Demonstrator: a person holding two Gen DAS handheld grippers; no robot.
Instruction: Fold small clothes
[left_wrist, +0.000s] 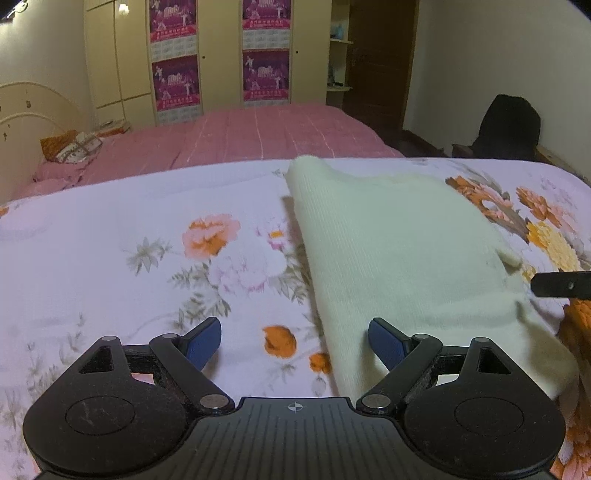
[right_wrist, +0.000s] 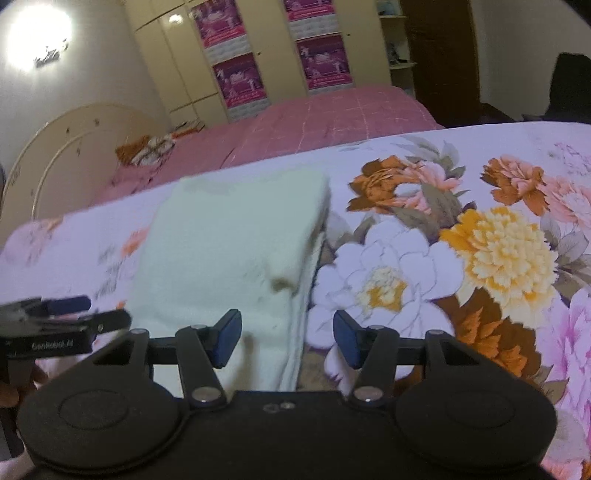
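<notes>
Left gripper (left_wrist: 294, 341) jaws wide apart, nothing between, over the floral sheet (left_wrist: 110, 240). Folded cream garment (left_wrist: 399, 251) lies flat ahead and right of it, under its right finger. Right gripper (right_wrist: 287, 338) jaws parted, empty, garment's right edge just ahead-left.

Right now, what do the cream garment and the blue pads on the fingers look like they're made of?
The cream garment looks like a soft ribbed knit, likely cotton: fine lines run along it and its edges flop. The blue pads look like matte rubber or soft plastic, smooth and unshiny; which one, the pictures leave open.
</notes>
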